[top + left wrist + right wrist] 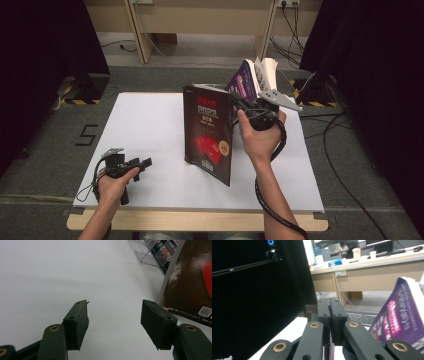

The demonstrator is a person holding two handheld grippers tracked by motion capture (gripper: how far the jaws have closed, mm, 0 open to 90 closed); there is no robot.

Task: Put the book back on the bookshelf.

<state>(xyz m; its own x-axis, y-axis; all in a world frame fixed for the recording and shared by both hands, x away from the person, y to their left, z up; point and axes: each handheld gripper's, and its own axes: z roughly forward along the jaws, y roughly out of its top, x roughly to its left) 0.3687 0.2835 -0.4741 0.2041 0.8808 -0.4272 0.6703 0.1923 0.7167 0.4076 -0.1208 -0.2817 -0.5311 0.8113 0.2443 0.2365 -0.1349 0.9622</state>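
Observation:
A dark magazine (210,132) with red cards on its cover stands upright near the middle of the white table (145,125). My right gripper (234,102) is shut on its upper right edge. In the right gripper view the jaws (329,302) are pressed together on the thin dark edge (310,309). My left gripper (146,164) rests low over the table's near left part, open and holding nothing. In the left gripper view its jaws (113,315) stand wide apart, and the magazine's lower corner (187,285) lies just to their right.
A purple book (245,80) with fanned white pages leans behind the magazine at the table's far edge, close to my right gripper (399,317). A clear plastic stand (147,252) sits behind the magazine. Wooden desk legs and cables are on the floor beyond.

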